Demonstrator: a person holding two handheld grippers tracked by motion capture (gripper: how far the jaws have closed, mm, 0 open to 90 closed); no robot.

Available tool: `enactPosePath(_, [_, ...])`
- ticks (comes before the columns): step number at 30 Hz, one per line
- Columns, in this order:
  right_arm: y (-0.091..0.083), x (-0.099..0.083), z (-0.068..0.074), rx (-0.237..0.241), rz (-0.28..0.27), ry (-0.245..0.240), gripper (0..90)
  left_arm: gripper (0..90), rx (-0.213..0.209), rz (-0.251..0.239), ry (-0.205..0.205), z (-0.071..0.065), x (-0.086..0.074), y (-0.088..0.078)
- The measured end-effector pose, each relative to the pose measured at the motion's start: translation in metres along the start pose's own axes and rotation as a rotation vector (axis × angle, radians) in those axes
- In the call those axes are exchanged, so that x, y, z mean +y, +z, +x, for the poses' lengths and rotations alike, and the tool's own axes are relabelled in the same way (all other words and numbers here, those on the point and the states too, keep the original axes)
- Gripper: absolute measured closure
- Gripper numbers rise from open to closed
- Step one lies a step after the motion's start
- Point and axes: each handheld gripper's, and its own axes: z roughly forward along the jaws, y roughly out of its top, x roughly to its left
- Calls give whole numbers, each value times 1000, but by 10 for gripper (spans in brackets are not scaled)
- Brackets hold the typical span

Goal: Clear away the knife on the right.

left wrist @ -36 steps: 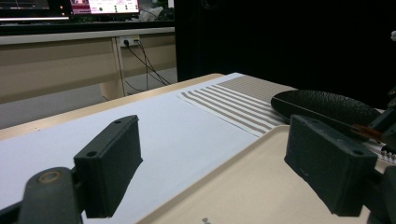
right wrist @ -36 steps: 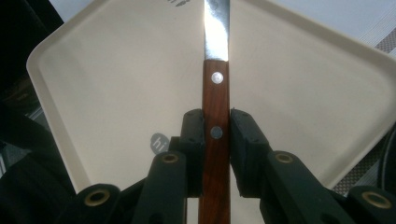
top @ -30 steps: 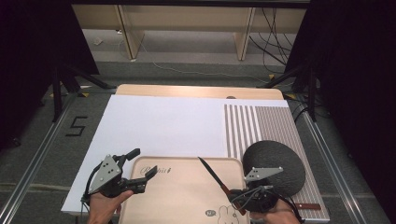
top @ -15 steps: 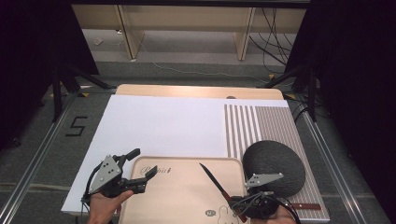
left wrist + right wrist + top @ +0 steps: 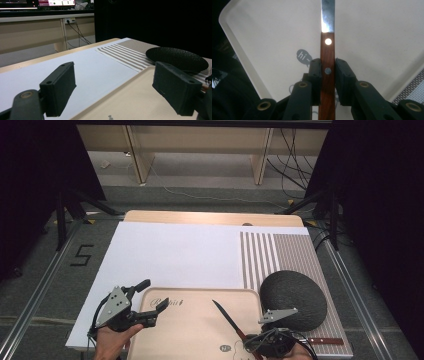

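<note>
Pinching knife (image 5: 327,50), right gripper (image 5: 327,72) fingers (image 5: 315,75) closed.

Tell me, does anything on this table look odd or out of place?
Nothing spilled or broken. One small oddity: a second wooden-handled utensil lies half hidden under the dark round woven mat, while the right gripper grips a wooden-handled knife over the beige tray.
</note>
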Motion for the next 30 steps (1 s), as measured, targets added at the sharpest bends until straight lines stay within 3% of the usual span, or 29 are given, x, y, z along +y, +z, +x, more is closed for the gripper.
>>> enactPosePath(6, [6, -2, 1, -14, 30, 9, 767, 174, 0, 3, 1, 0, 0, 0])
enactPosePath(8, [10, -2, 1, -42, 70, -4, 766, 174, 0, 1, 1, -1, 0, 0])
enactPosePath(16, [14, -2, 2, -97, 113, -10, 755, 175, 0, 1, 2, -1, 0, 0])
enactPosePath(18, [15, -2, 3, -97, 114, -12, 726, 175, 1, 3, 1, -1, 0, 0])
enactPosePath(19, [15, 0, 3, -92, 105, -9, 637, 175, 0, 2, 1, -1, 0, 0])
enactPosePath(21, [14, 1, 3, -86, 109, -12, 596, 175, 0, 2, 2, -1, 0, 0])
enactPosePath(22, [13, 1, 3, -76, 104, -12, 543, 175, 1, 2, 2, -1, 0, 0])
enactPosePath(23, [10, 4, 3, -38, 62, 19, 404, 174, 0, 1, 3, -1, 0, 0])
enactPosePath(24, [10, 4, 3, -38, 62, 19, 404, 174, 0, 1, 3, -1, 0, 0])
enactPosePath(26, [2, 8, 2, 121, -10, 57, 289, 174, 1, 1, 4, -1, 0, 0])
enactPosePath(27, [-2, 11, 5, 155, -60, 46, 208, 174, 1, -1, 2, -1, 0, 0])
enactPosePath(30, [-4, 12, 9, 153, -75, 24, 189, 175, 0, -2, 1, 0, 0, 0])
